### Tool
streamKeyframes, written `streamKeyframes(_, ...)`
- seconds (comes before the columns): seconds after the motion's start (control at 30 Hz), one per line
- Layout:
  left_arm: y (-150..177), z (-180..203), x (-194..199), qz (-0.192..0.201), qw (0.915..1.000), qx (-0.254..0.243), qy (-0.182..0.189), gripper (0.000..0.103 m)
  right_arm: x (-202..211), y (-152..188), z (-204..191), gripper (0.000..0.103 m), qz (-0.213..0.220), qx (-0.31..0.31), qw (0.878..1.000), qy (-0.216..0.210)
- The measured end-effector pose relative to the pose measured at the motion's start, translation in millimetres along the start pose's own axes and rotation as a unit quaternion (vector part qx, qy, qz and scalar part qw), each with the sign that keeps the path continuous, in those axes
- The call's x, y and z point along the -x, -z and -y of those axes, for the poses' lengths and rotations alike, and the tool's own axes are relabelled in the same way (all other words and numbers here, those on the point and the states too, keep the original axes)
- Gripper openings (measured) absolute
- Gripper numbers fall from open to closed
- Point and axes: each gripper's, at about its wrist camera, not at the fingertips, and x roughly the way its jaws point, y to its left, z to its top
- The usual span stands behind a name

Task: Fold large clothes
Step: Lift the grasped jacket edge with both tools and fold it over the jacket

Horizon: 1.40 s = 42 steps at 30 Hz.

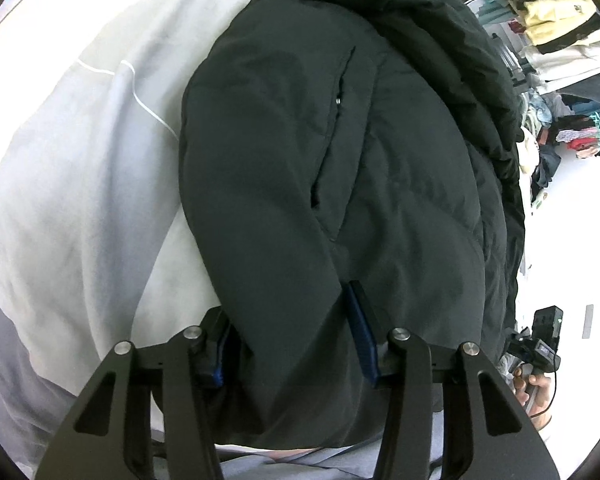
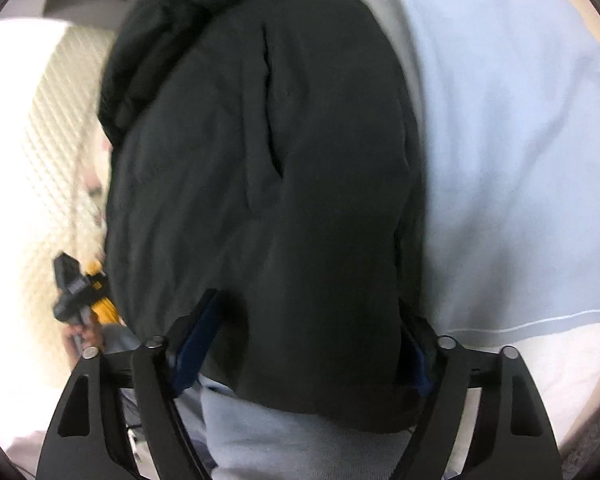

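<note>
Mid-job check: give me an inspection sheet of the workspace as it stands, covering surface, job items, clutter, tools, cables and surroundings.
Surface: pale blue-grey bedsheet, wrinkled, with a thin white seam line.
Job's things: dark green padded jacket, bunched lengthwise on the sheet, near end between both tools.
Clutter: nothing seen on the sheet beside the jacket.
Tools: left tool closed on a fold of the jacket; right tool straddles a wide bunch, pad contact unclear in blur.
Cables: thin black cable by the hand holding the other tool.
Surroundings: stacked folded clothes in the background; cream quilted cover beside the bed.
</note>
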Motion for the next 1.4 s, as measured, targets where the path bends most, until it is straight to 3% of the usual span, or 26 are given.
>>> streamKeyframes(0.07, -2, 1, -6, -0.012, 0.9999, -0.001, -0.005, 0.065, -7, -2, -11, 0.072, -0.023, 0.033, 0.999, 0.018)
streamKeyframes(0.1, -3, 3, -10, -0.014, 0.9998, -0.002, -0.014, 0.065, -10, -1, -18, 0.067, -0.027, 0.047, 0.998, 0.025)
streamKeyframes(0.27, -3, 3, -7, -0.013, 0.9999, -0.001, -0.008, 0.064, -1, 14, -34, 0.027, -0.011, 0.097, 0.994, 0.039)
streamKeyframes(0.37, 0, 11, -2, 0.000, 0.9999, -0.014, 0.004, 0.060, 16, 25, -42, 0.016, 0.022, 0.115, 0.993, 0.033)
streamKeyframes(0.5, 3, 15, 8, 0.020, 0.9992, -0.030, 0.015, 0.042, 35, 37, -62, 0.012, 0.061, 0.170, 0.983, 0.019)
streamKeyframes(0.6, 4, 14, 20, 0.038, 0.9983, -0.026, 0.036, 0.021, 48, 40, -76, 0.011, 0.093, 0.188, 0.978, 0.004)
streamKeyframes(0.7, 8, 15, 39, 0.058, 0.9958, -0.026, 0.066, 0.011, 63, 38, -96, 0.009, 0.137, 0.197, 0.970, -0.019)
streamKeyframes(0.97, 8, 21, 112, 0.125, 0.9796, -0.003, 0.157, 0.004, 122, 42, -131, 0.007, 0.240, 0.206, 0.945, -0.081)
streamKeyframes(1.07, 10, 27, 141, 0.141, 0.9728, -0.008, 0.184, 0.004, 142, 48, -127, 0.007, 0.262, 0.203, 0.939, -0.092)
streamKeyframes(1.23, 22, 33, 176, 0.153, 0.9652, -0.014, 0.212, 0.003, 180, 65, -113, 0.006, 0.307, 0.174, 0.926, -0.131)
streamKeyframes(1.4, 51, 35, 200, 0.157, 0.9639, -0.019, 0.214, 0.003, 196, 103, -104, 0.006, 0.329, 0.159, 0.920, -0.146)
